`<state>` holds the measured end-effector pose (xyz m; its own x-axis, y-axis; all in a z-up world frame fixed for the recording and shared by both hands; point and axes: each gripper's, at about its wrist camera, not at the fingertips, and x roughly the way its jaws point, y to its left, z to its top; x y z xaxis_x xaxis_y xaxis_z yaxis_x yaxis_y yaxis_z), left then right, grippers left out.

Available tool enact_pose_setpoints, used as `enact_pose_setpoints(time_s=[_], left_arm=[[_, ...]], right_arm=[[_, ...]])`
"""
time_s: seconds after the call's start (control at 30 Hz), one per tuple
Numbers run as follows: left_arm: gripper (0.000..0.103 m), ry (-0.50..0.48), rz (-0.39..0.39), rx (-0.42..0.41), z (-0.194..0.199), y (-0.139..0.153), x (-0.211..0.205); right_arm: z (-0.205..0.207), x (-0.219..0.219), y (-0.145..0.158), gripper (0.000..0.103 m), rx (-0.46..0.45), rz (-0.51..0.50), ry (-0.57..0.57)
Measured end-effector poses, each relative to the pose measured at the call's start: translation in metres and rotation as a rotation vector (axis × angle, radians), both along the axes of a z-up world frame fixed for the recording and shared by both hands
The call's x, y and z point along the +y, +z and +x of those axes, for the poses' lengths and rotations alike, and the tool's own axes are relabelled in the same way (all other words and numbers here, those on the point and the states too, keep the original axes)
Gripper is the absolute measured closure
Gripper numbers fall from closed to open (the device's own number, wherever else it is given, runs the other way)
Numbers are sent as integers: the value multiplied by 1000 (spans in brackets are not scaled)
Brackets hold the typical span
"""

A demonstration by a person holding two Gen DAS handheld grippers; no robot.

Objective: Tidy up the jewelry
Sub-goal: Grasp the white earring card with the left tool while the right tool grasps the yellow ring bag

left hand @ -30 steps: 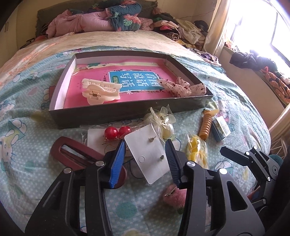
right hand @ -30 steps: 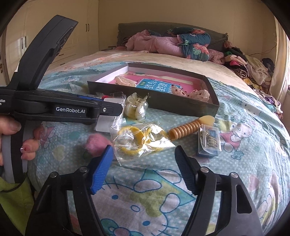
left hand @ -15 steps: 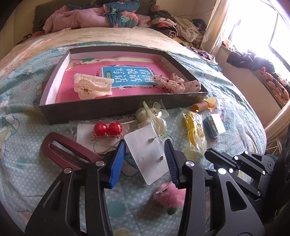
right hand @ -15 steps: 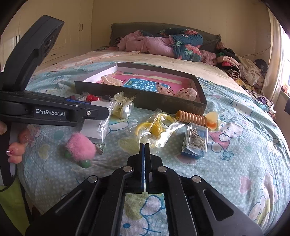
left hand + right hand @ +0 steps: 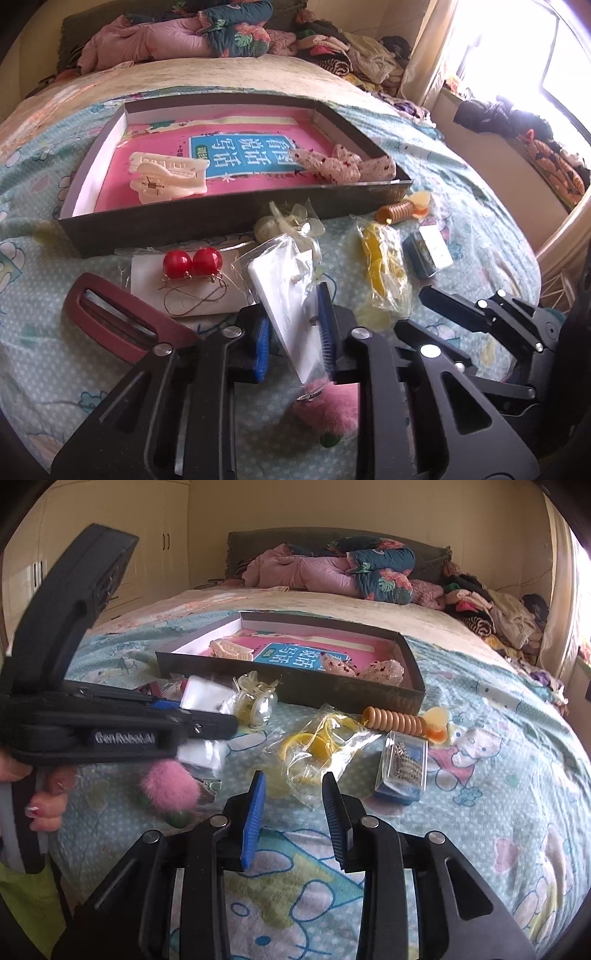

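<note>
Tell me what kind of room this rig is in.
A bedroom, most likely in a home: the work surface is a bed with a cartoon-print sheet, rumpled quilts and clothes are piled by the headboard, and built-in wardrobe doors line the wall.

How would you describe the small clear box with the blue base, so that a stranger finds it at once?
Start from the dark tray on the bed. In front of its right corner lies an orange spiral tie, and just nearer stands the clear box. It alone is rigid and holds metallic chains; its neighbours are soft plastic bags.
</note>
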<state>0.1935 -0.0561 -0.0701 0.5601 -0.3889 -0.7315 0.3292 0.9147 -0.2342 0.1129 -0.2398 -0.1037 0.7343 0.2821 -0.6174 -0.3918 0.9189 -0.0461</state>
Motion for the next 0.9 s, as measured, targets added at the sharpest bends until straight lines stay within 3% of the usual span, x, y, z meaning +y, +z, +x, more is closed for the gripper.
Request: enact_pose_setpoints(time_s=[0.07, 0.3, 0.37, 0.4, 0.43, 0.5, 0.9], left_arm=[[88, 5, -15, -8, 1, 6, 5], [88, 27, -50, -43, 0, 20, 18], [88, 31, -49, -51, 0, 22, 20], [88, 32, -49, -55, 0, 22, 20], [88, 33, -51, -57, 0, 23, 21], [88, 35, -53, -61, 0, 24, 22], [88, 87, -65, -99, -3, 38, 44]], right_arm=[[4, 5, -1, 64, -7, -25, 0], [22, 25, -9, 61, -54, -135, -14], [24, 26, -10, 67, -69, -143, -11], [24, 27, -9, 78, -76, -143, -2], [24, 28, -9, 83, -82, -144, 4], [22, 28, -6, 88, -103, -143, 12], [5, 13, 32, 97, -188, -22, 36]])
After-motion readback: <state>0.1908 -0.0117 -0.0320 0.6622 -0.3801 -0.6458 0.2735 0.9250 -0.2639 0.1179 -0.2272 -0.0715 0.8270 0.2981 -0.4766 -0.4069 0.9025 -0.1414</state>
